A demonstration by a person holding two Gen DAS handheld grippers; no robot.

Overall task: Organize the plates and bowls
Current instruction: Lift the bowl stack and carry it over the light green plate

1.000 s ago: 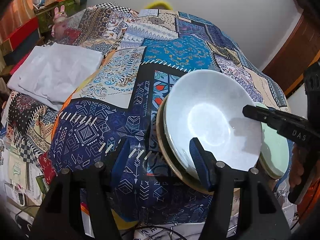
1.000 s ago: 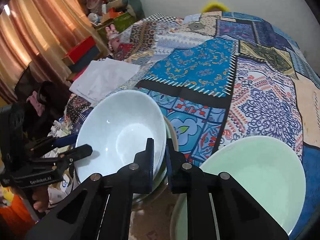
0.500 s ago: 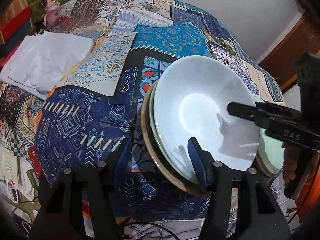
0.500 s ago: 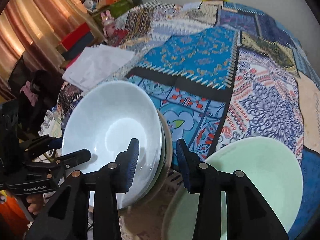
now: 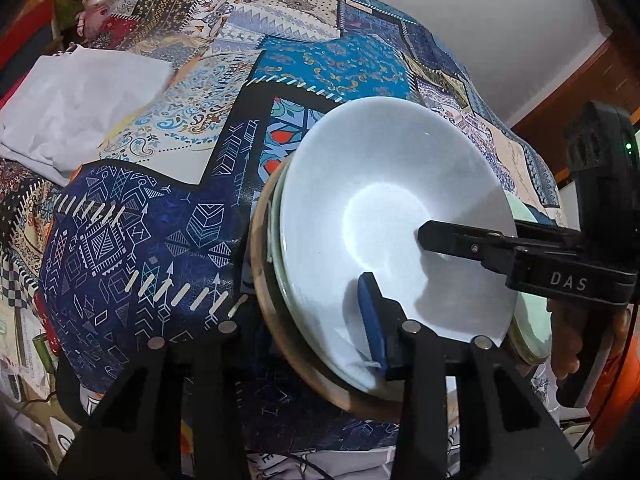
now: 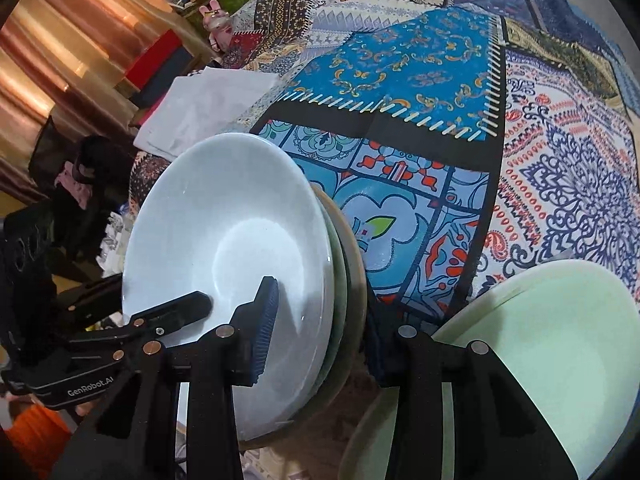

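A pale blue-white bowl [image 5: 384, 216] tops a stack with a green dish and a tan plate [image 5: 264, 292] at the near edge of the patchwork-covered table; the bowl also shows in the right wrist view [image 6: 224, 248]. My left gripper [image 5: 304, 320] is open, its jaws straddling the stack's near rim, right pad [image 5: 370, 316] inside the bowl. My right gripper [image 6: 320, 328] is open and straddles the stack's rim from the other side, left pad [image 6: 266, 320] inside the bowl. A pale green bowl [image 6: 552, 356] sits to the right of the stack.
A folded white cloth [image 5: 76, 100] lies on the table's left side. The patchwork tablecloth [image 6: 420, 80] covers the table behind the dishes. Boxes, a toy rabbit [image 6: 216, 20] and copper curtains [image 6: 60, 40] stand beyond the left edge.
My right gripper has opened from shut and moved onto the stack's rim. My left gripper has slid further over the rim, its right pad now deeper in the bowl.
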